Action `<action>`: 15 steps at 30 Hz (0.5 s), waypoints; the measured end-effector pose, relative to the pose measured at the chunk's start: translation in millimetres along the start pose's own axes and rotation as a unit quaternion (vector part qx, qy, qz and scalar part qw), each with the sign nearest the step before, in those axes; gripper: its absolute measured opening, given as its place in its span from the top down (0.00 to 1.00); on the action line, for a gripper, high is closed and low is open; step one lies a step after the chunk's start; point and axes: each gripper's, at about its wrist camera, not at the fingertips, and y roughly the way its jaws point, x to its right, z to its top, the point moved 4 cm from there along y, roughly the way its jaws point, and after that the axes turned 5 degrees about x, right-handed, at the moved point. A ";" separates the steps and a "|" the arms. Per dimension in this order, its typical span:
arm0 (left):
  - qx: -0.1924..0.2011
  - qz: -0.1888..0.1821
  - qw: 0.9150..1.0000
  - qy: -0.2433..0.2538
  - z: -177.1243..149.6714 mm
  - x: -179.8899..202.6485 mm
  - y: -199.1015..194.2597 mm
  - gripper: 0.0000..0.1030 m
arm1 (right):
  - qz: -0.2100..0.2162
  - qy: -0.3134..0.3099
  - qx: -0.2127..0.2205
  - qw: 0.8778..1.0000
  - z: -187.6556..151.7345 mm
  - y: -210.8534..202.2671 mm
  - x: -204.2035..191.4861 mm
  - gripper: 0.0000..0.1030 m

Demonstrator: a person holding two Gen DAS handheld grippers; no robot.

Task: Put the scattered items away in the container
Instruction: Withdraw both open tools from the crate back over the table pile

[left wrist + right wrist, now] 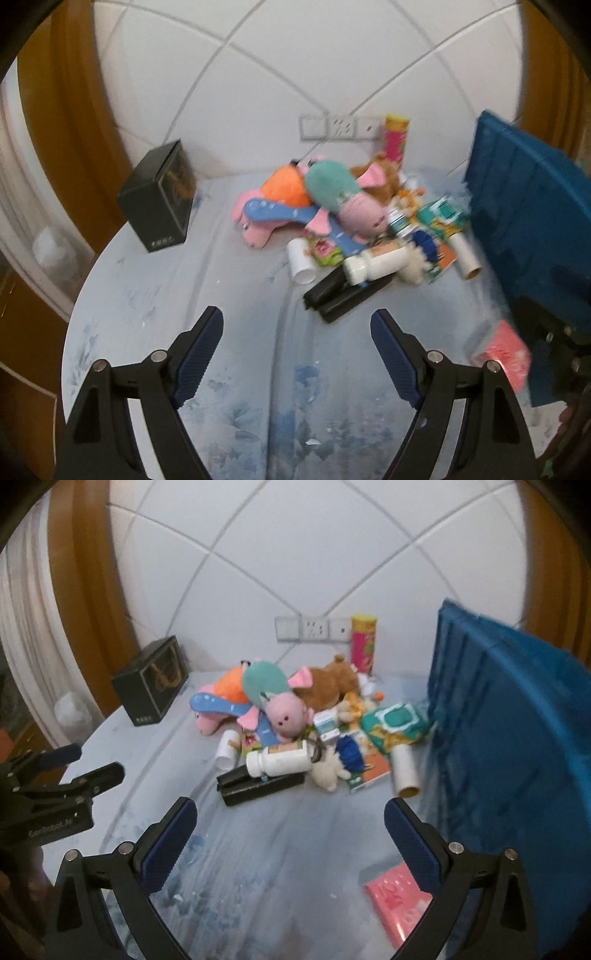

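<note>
We see the blue container [517, 768] at the right edge of the table, tipped up on its side so that its ribbed wall faces us; its picture is blurred. Just to its left lies the heap of scattered items [295, 731]: soft toys at the back, among them a pink plush [286, 716], a brown one [327, 686] and an orange one [231, 686], and in front a white bottle [279, 762] lying across a black stapler [258, 784]. A green wipes pack [397, 723] touches the container's wall, and a white roll [404, 770] lies just beside it. A tall red and yellow can [363, 642] stands upright behind the heap, against the wall. A pink packet [397, 904] lies apart from the heap, near us on the right.

Our right gripper [290, 821] hangs above the near part of the table with its blue-padded fingers wide apart and nothing between them. Our left gripper [297, 332] does the same, spread and holding nothing; the right view shows it from the side at the left.

The table [166, 295] is round, under a pale blue cloth with a faded floral print. A black box [157, 201] stands at its far left. Behind rises a white tiled wall [277, 66] with a row of sockets [338, 127], framed by brown wood [70, 110] on both sides.
</note>
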 end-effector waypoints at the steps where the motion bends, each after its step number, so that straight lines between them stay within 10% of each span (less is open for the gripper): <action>1: -0.005 0.000 1.000 -0.001 -0.3 -1.4 8.0 0.20 | 0.000 0.004 -0.009 1.000 -1.6 10.7 1.9 0.00; 15: -0.052 -0.050 0.996 0.056 17.6 20.7 118.4 0.20 | -0.056 0.067 -0.066 0.994 -5.8 98.6 43.5 0.00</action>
